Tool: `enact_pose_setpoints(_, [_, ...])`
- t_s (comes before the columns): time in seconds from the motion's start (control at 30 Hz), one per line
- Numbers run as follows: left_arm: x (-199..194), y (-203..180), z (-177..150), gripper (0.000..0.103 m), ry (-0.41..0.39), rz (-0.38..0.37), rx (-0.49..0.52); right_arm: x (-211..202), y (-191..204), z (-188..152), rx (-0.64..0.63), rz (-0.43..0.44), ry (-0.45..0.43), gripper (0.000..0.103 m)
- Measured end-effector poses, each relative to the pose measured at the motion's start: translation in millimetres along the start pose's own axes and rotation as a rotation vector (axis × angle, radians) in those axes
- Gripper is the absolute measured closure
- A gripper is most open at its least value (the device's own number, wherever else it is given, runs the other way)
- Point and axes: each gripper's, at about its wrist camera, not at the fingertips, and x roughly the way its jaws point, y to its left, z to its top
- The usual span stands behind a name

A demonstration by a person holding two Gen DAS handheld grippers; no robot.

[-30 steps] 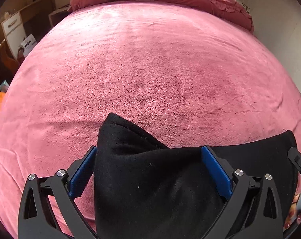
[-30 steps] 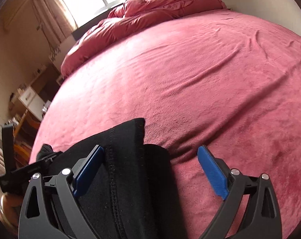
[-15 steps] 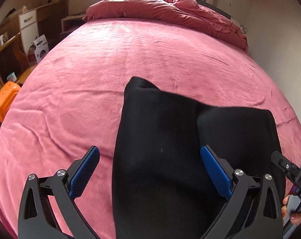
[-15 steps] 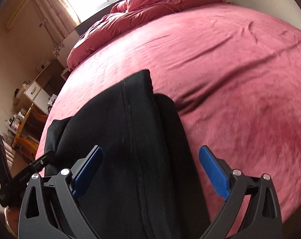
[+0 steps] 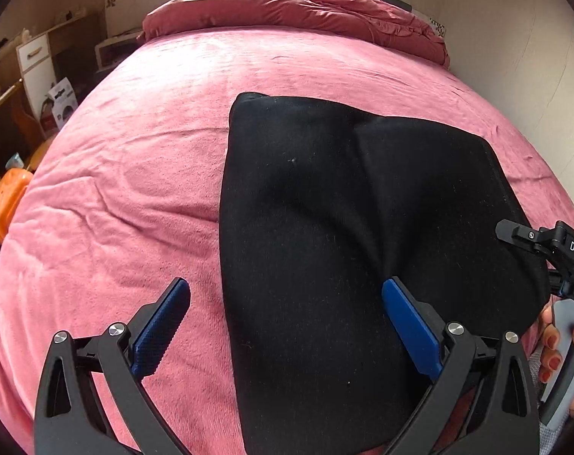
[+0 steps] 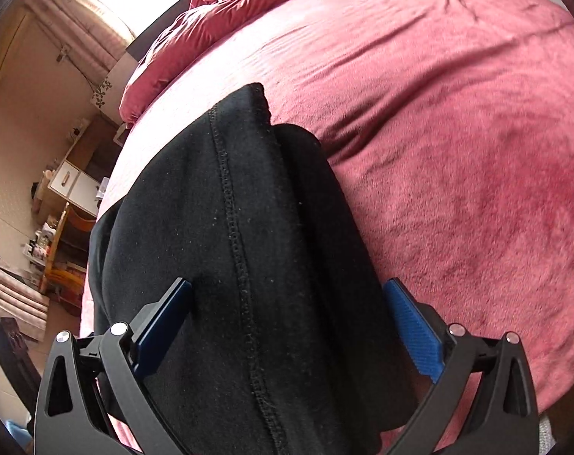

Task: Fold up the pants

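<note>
Black pants (image 5: pixel 324 227) lie folded in a thick pad on the pink bed (image 5: pixel 135 170), reaching from mid-bed to the near edge. My left gripper (image 5: pixel 285 326) hovers open over their near left part, one blue pad beside the cloth and one above it. In the right wrist view the pants (image 6: pixel 230 227) show a stitched seam running lengthwise. My right gripper (image 6: pixel 287 330) is open astride them, gripping nothing. From the left wrist view, the right gripper's body (image 5: pixel 552 246) and a hand (image 5: pixel 552 345) sit at the right edge.
A crumpled pink duvet (image 5: pixel 305 7) is heaped at the head of the bed. A wall (image 5: pixel 514 57) runs along the right side. To the left stand a white drawer cabinet (image 5: pixel 36 64) and an orange container (image 5: pixel 6 204) on the floor.
Both grippers have risen and drawn back from the pants, staying open. Far more of the folded black cloth now shows, lying flat on the bed.
</note>
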Motion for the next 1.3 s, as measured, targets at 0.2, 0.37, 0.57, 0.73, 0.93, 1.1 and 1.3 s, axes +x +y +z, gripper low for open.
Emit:
enact_pose_setpoints(0.2, [2.5,7.1,-3.4,0.003,0.027,-0.041,-0.061,-2.3,-14.8,-1.4,0.044,0.062,0.055,0.002])
enact_pose_setpoints(0.37, [9.0,19.3,-8.3,0.003,0.063,-0.119,-0.153,-7.2,-27.5,-3.3,0.082,0.121,0.071,0.002])
enact_pose_setpoints(0.57, [15.5,32.0,-16.0,0.003,0.082,-0.210,-0.223,-6.4,-29.5,-3.5,0.086,0.137,0.099,0.002])
enact_pose_setpoints(0.73, [11.4,33.8,-23.6,0.003,0.070,-0.243,-0.207,-4.0,-26.8,-4.8,0.075,0.133,0.113,0.002])
enact_pose_setpoints(0.93, [3.9,37.2,-37.9,0.003,0.078,-0.294,-0.184,-4.8,-29.1,-8.7,0.039,0.140,0.095,0.002])
enact_pose_setpoints(1.1, [-1.9,32.4,-48.6,0.003,0.088,-0.330,-0.142,-9.5,-38.4,-11.7,0.078,0.192,0.081,0.002])
enact_pose_setpoints(1.3, [0.9,29.3,-40.2,0.003,0.160,-0.389,-0.157,-9.2,-40.1,-13.0,0.054,0.206,0.097,0.003])
